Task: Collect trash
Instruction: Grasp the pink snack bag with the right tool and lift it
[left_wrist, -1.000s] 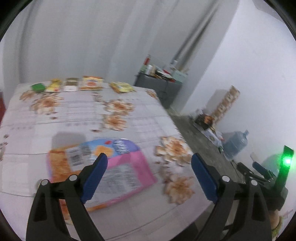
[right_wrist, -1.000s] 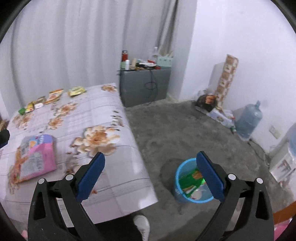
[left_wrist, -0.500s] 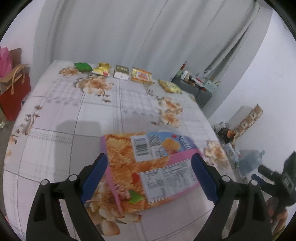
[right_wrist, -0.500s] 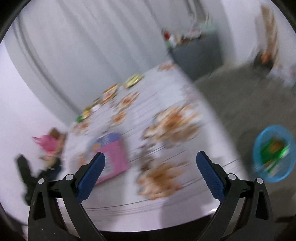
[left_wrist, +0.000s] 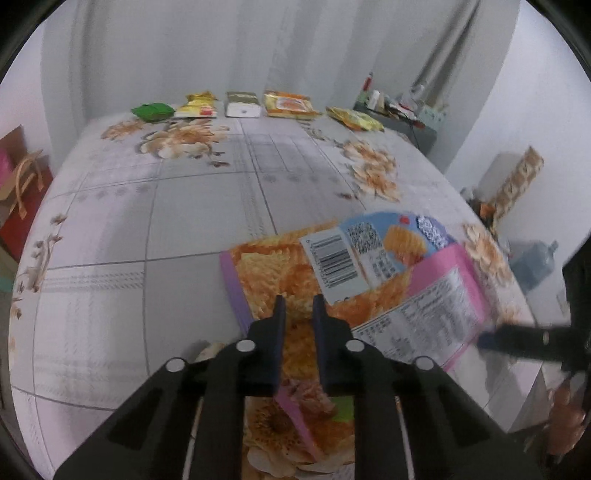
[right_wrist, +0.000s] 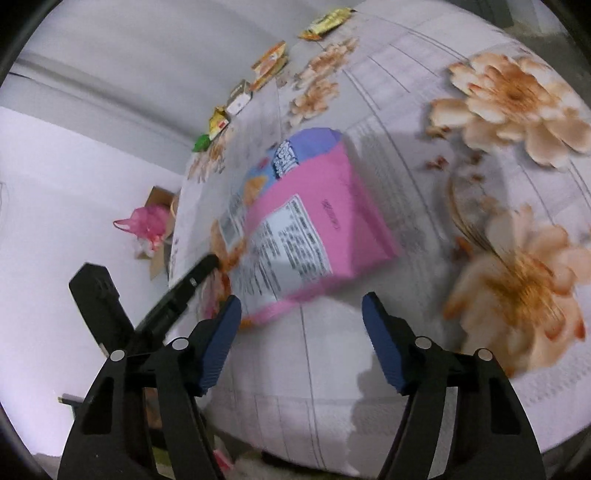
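A pink and orange snack bag (left_wrist: 369, 266) lies on the floral tablecloth (left_wrist: 147, 221). My left gripper (left_wrist: 298, 306) is over its orange end, jaws closing and nearly together, with the bag's near edge pinched between them. In the right wrist view the same bag (right_wrist: 314, 206) shows its pink end, and one left finger (right_wrist: 192, 277) touches the orange end. My right gripper (right_wrist: 301, 299) is open with its jaws closing; the pink corner reaches just between the tips, and the pads stay off it. A blurred right finger (left_wrist: 517, 339) shows by the bag's pink edge.
Along the table's far edge lie a green wrapper (left_wrist: 153, 110), a yellow packet (left_wrist: 197, 107), a white box (left_wrist: 242, 105), an orange packet (left_wrist: 290, 105) and another yellow wrapper (left_wrist: 354, 118). A red paper bag (left_wrist: 22, 192) stands left of the table, a water jug (left_wrist: 532, 262) on the right.
My left gripper came down over the bag and its wide jaws closed on the orange end. My right gripper swung from the floor and blue bin to the bag's pink end, jaws narrowing.
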